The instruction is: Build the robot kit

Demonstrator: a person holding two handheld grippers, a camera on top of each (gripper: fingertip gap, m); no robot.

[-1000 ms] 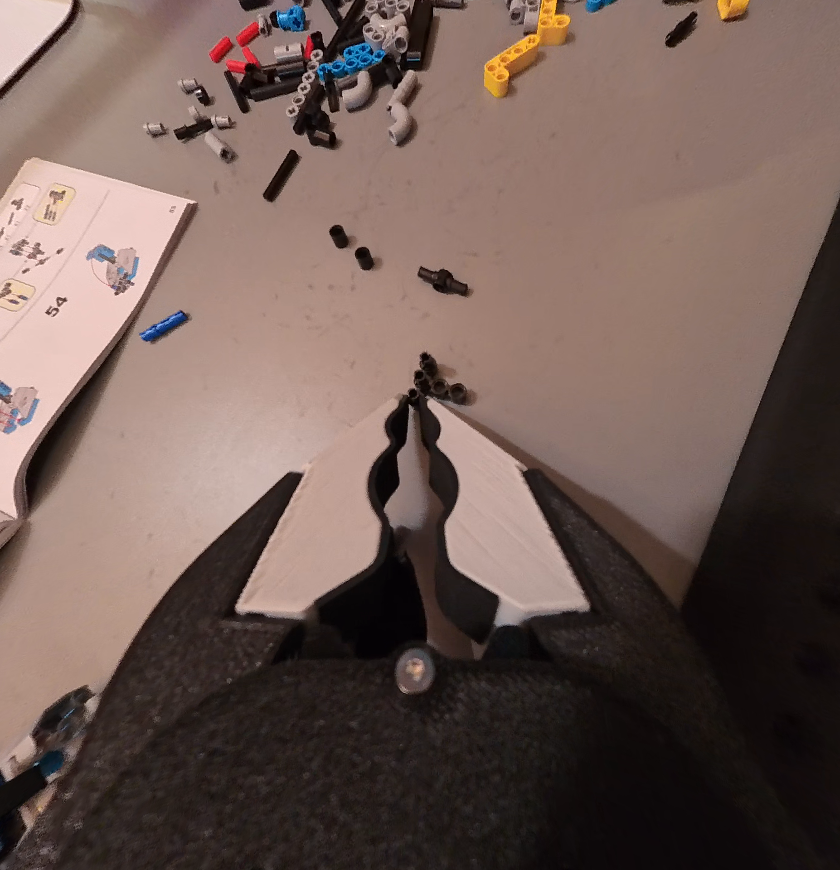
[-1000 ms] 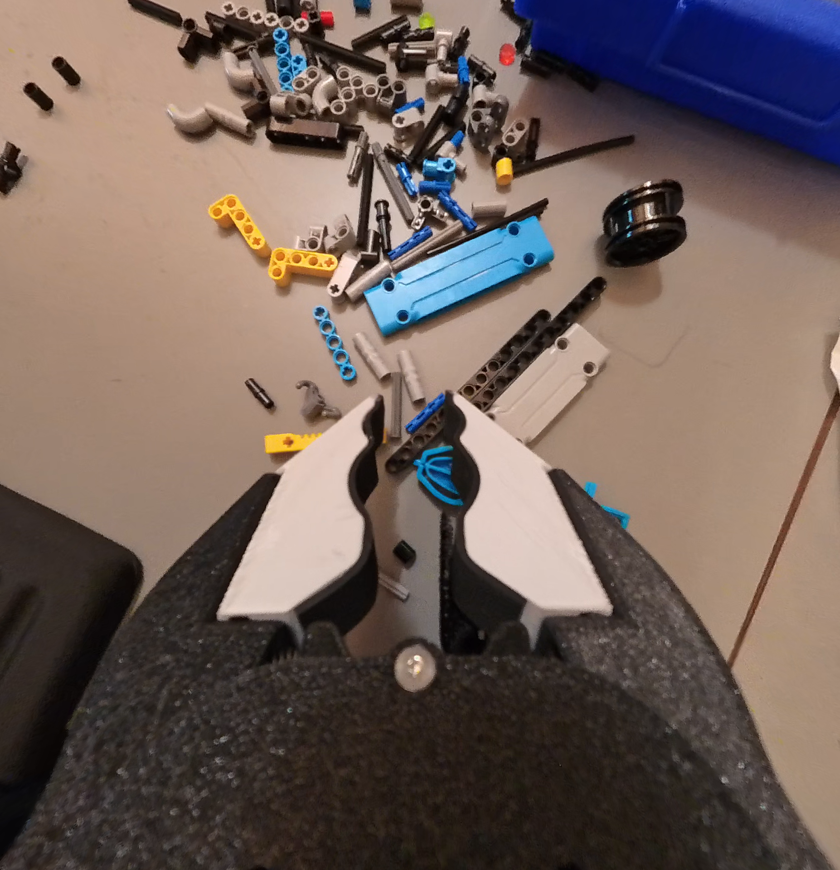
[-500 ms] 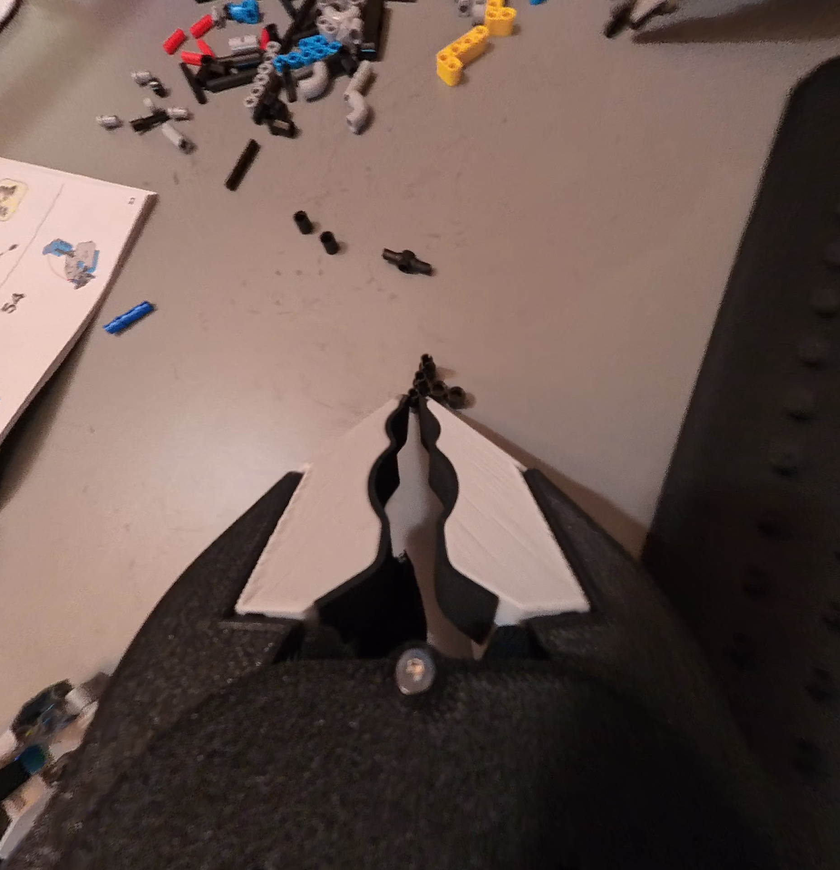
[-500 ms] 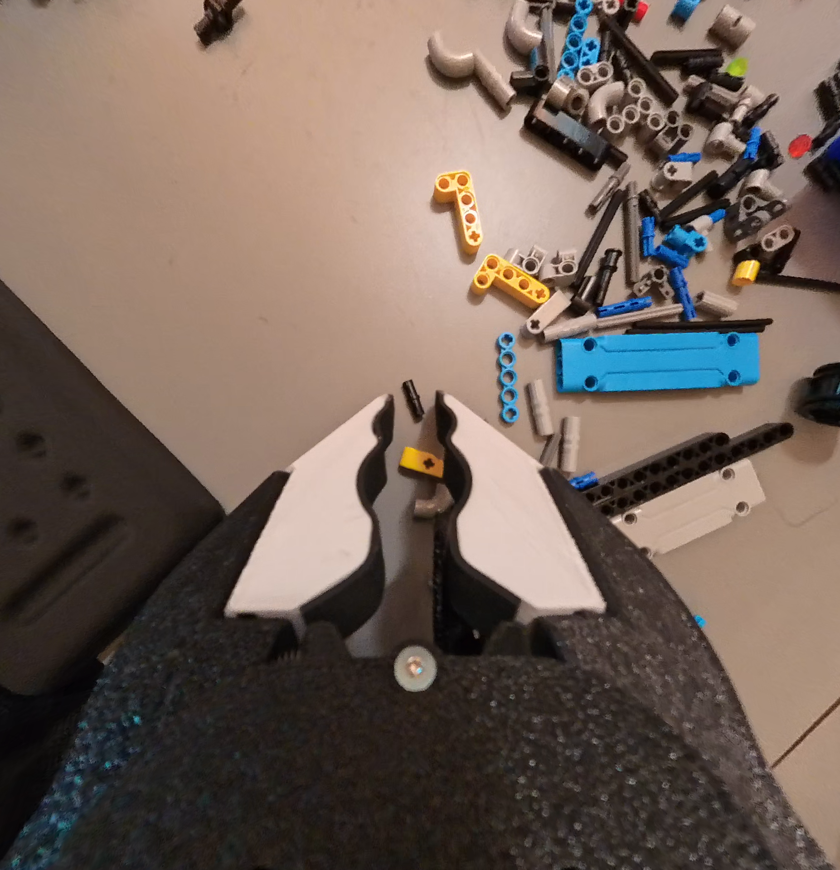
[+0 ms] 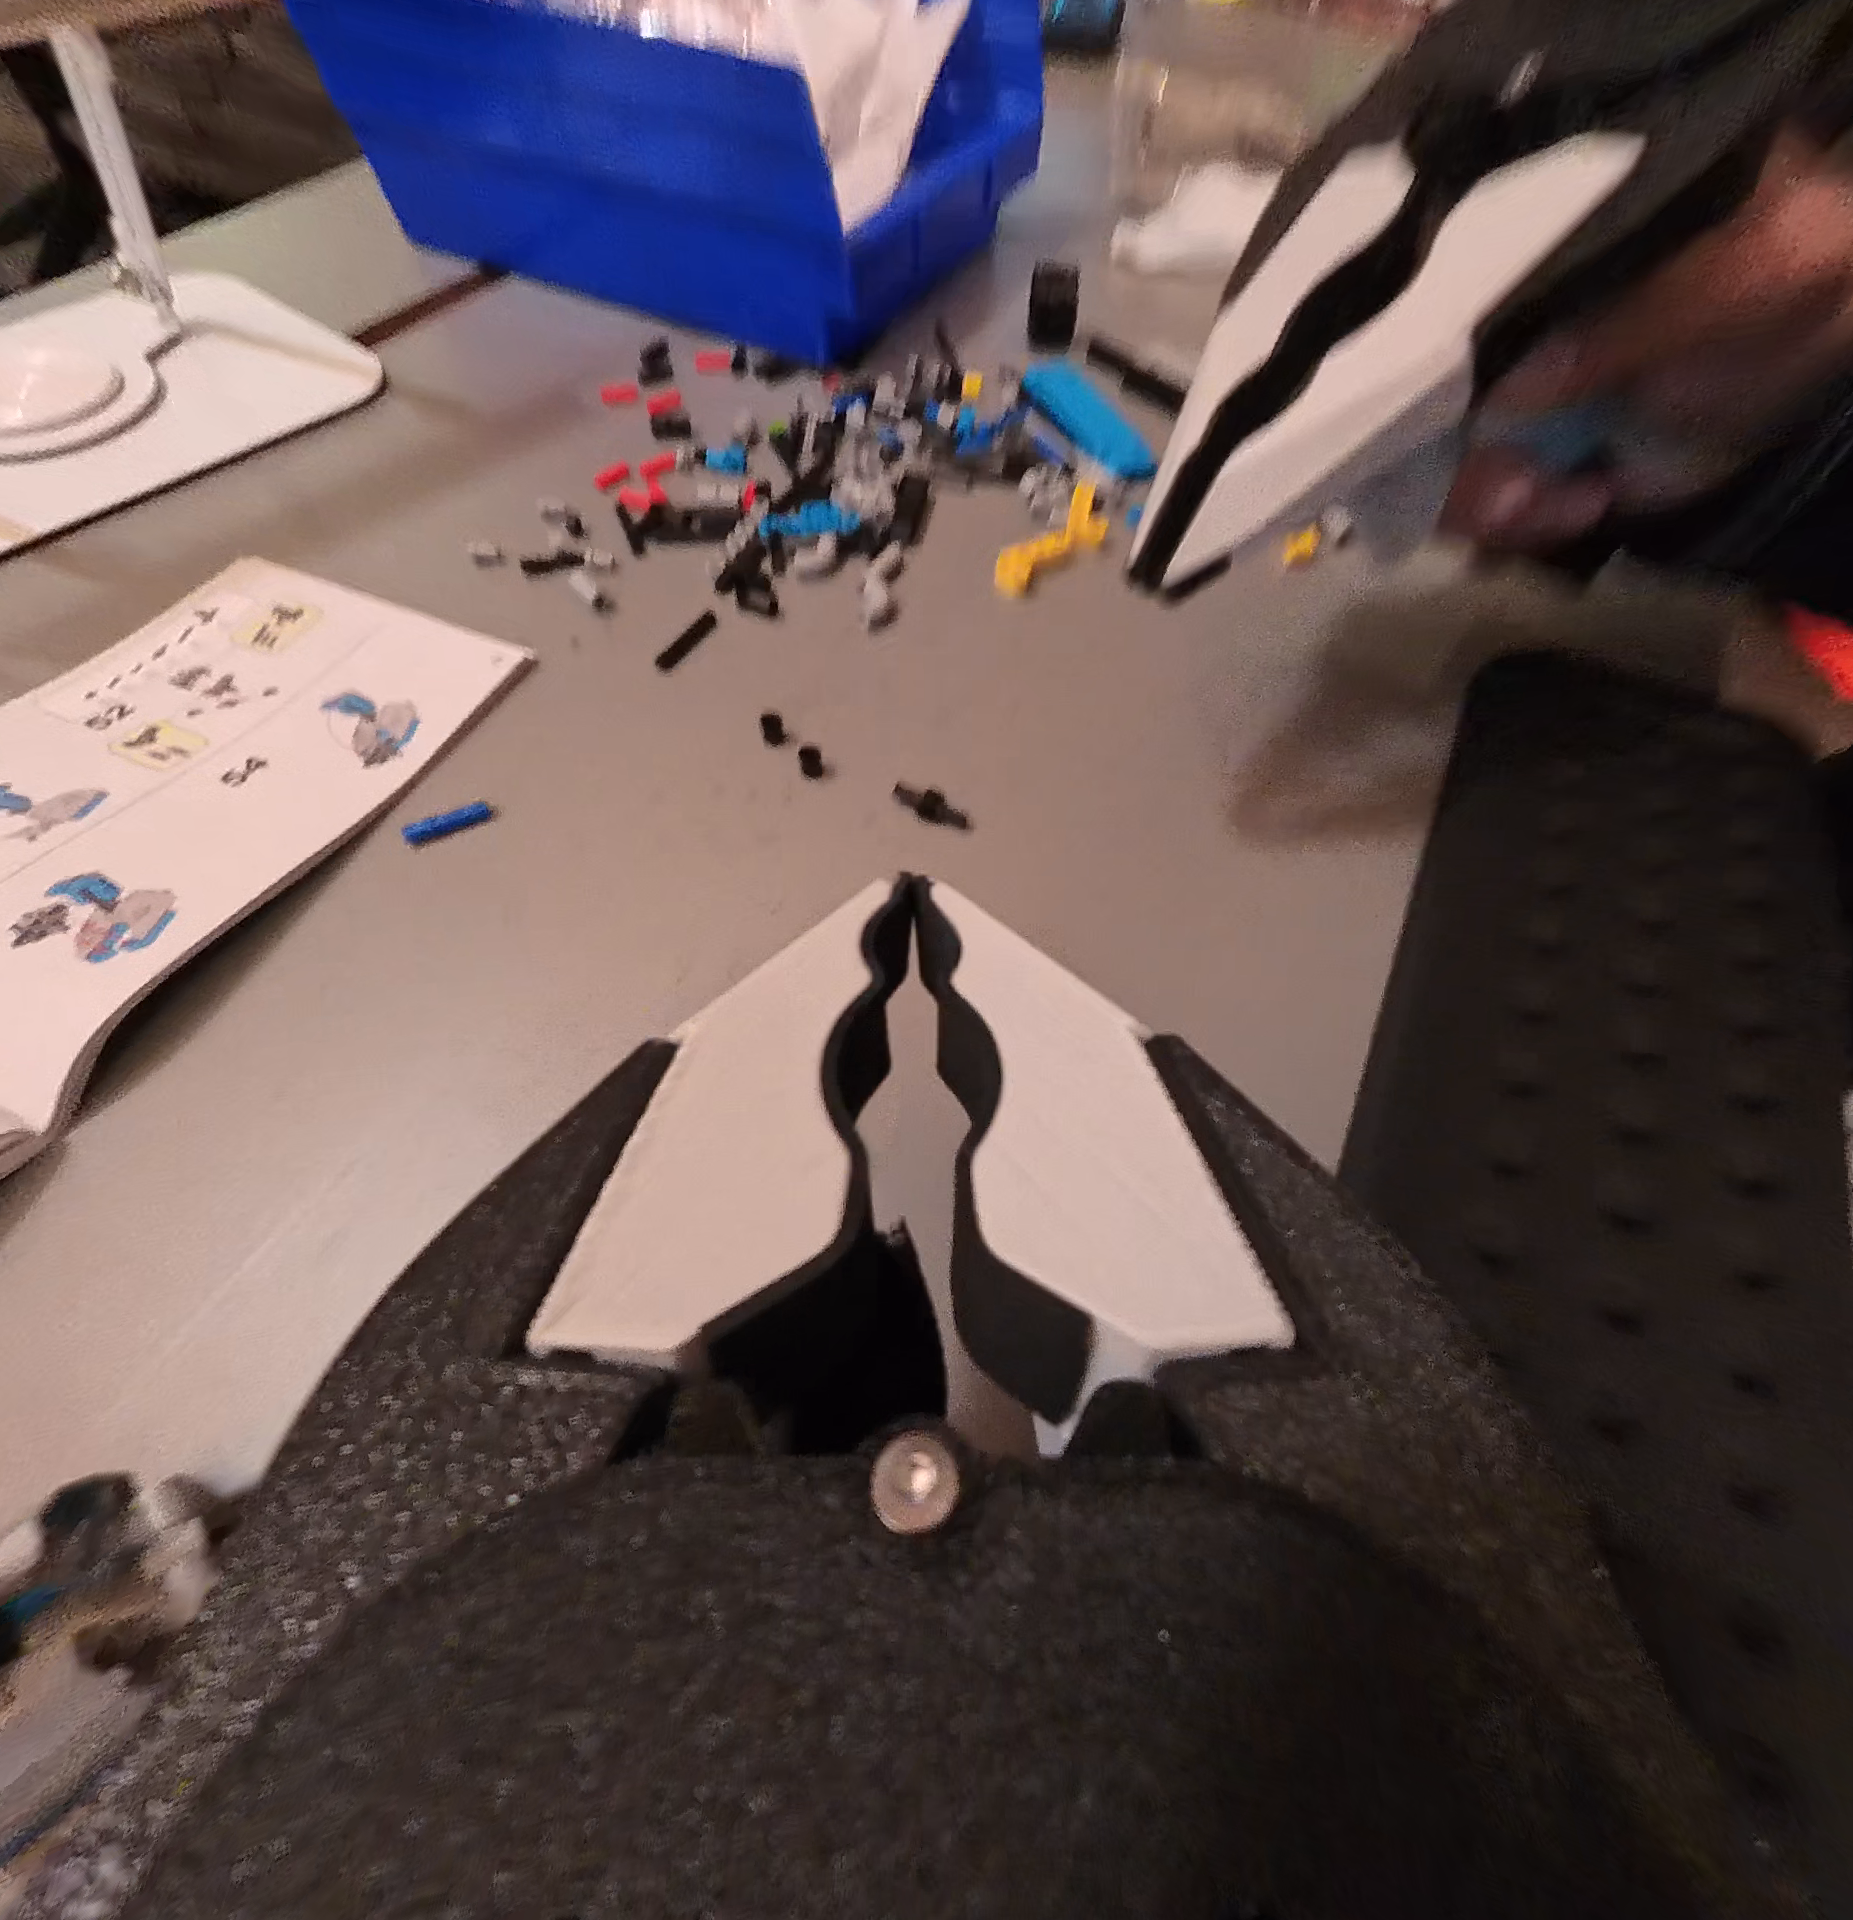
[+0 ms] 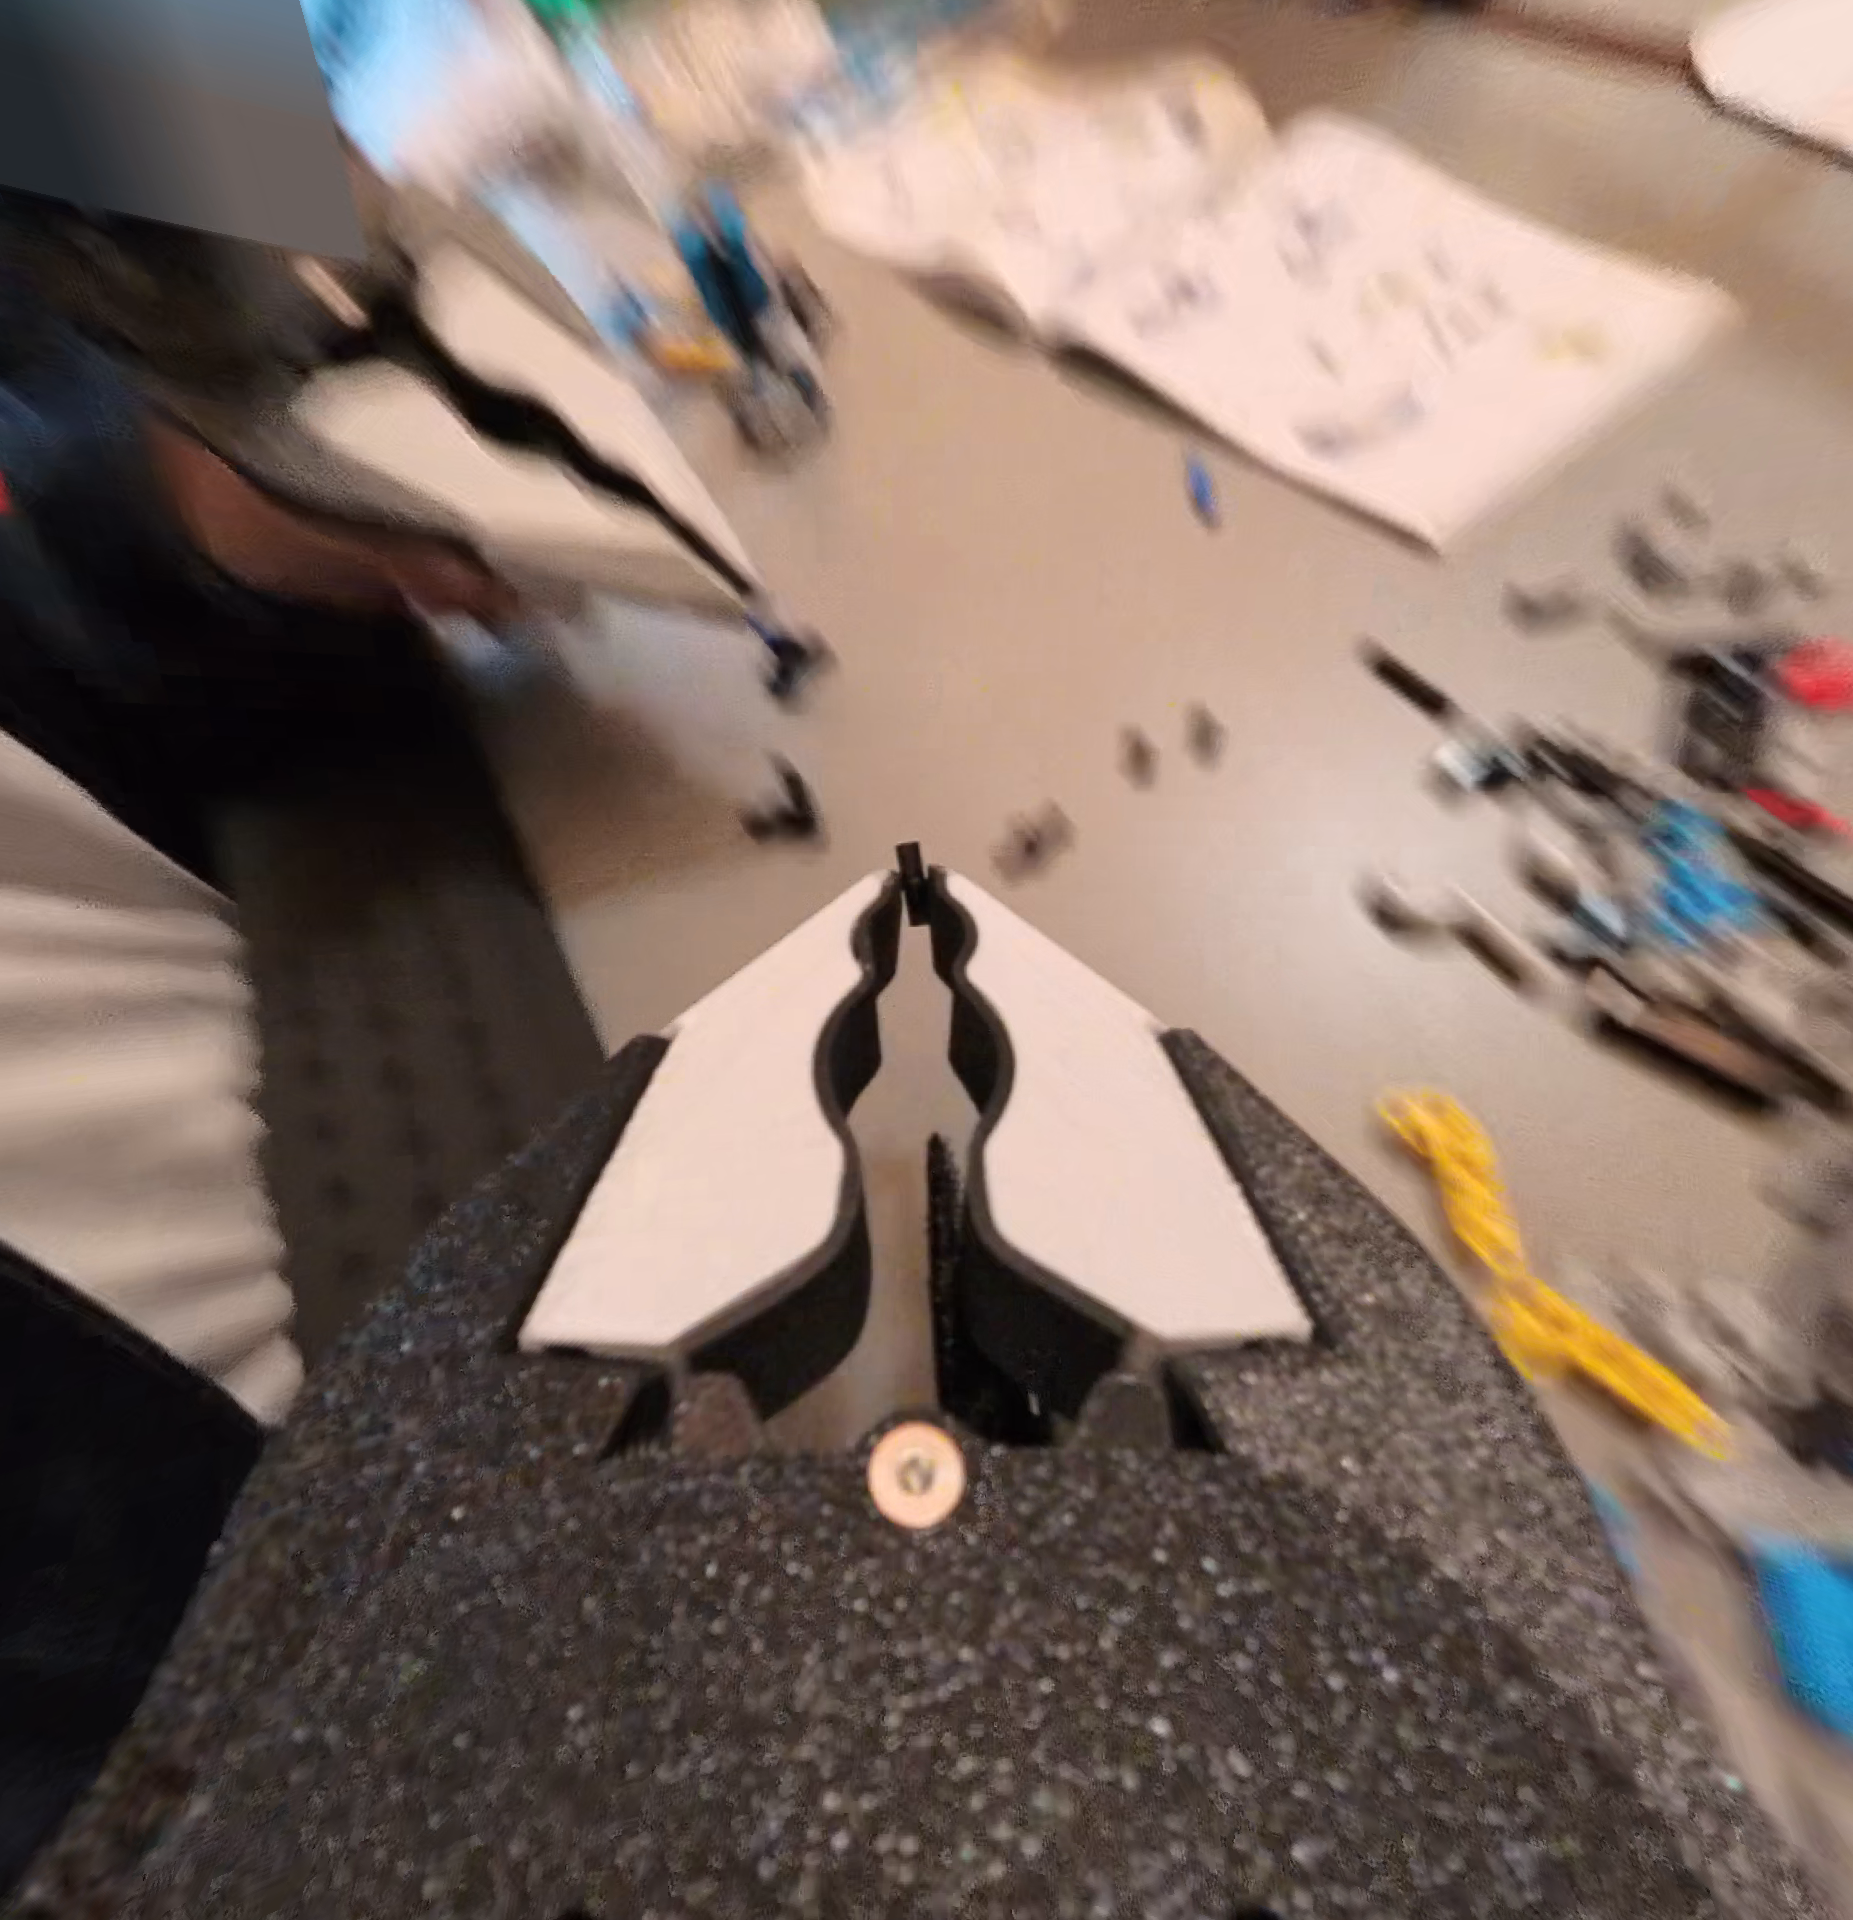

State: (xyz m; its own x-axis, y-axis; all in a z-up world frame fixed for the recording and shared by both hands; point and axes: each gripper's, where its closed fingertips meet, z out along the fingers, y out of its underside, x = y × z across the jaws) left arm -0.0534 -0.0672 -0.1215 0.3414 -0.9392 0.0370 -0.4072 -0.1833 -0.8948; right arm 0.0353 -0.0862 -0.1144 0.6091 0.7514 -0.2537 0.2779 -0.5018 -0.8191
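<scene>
Half a second ago the right gripper hung open over a small black plastic pin on the grey tabletop; now its white fingers have closed on that small black pin, which stands upright between the tips, lifted clear of the surface. The left gripper has tilted up, so that the blue plastic bin and the white lamp base have come into its view. Its tips are still pressed together, but the little black cluster seen at them before no longer shows clearly; whether anything is pinched there I cannot tell

The right wrist view is heavily smeared by motion, so the loose parts on its right side read only as dark, blue, red and yellow streaks. In it the left gripper appears at upper left, cut off by the frame edge

Around them lie the open white instruction booklet, a short blue rod just beside its corner, three small black connectors ahead of the left gripper, and the scattered pile of black, grey, blue, red and yellow building pieces in front of the bin. A black perforated panel fills the right of the left wrist view
</scene>
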